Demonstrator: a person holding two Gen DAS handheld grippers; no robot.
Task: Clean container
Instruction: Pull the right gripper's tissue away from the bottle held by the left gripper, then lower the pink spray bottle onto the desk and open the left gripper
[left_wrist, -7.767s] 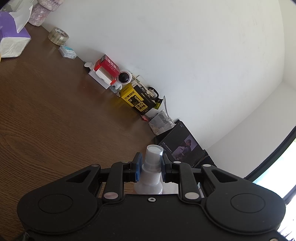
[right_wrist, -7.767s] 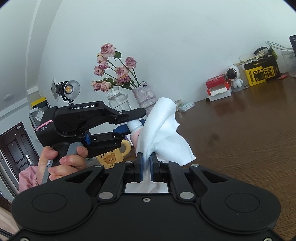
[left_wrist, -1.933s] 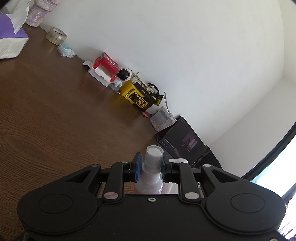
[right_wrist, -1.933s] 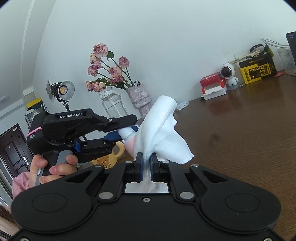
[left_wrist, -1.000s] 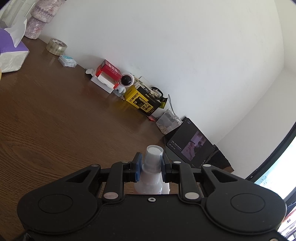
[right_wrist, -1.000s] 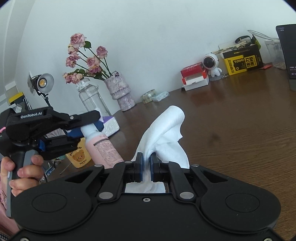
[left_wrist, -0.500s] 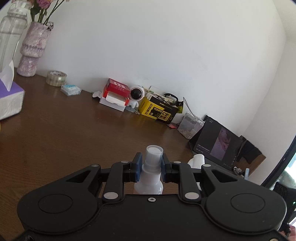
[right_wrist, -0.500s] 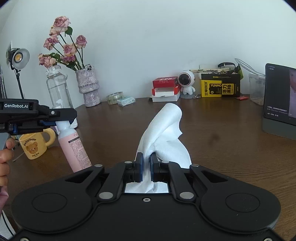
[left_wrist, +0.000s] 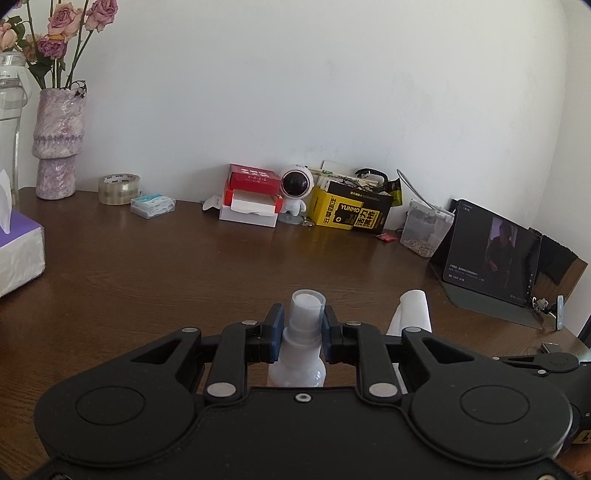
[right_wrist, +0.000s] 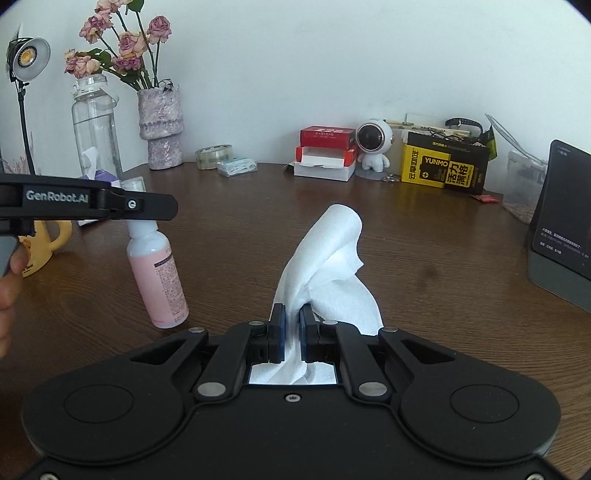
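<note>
Nearest in the left wrist view, the left claw (left_wrist: 302, 334) is closed on the neck of the spray bottle (left_wrist: 300, 352), its blue pads pressing just under the clear cap. In the right wrist view the same bottle (right_wrist: 158, 275) shows at about 9 o'clock, slightly tilted, its base at or just above the tabletop (right_wrist: 424, 266); I cannot tell whether it touches.

It looks like a small, light plastic bottle with a smooth, probably slippery pink body. The ridged neck is a sound place to hold, since it leaves the body free for wiping. A hard sideways push could swing it in the grip.

The right claw (right_wrist: 291, 328) is pinched tight on a white cloth (right_wrist: 328, 258), soft and floppy, which stands up in a loose fold toward 12 o'clock.

The bottle's body is hidden beneath the claw in the left view, its label is unreadable, and any dirt on it cannot be made out. At the left edge a hand (right_wrist: 9, 280) and a yellow mug (right_wrist: 44, 240) are cut off.
</note>
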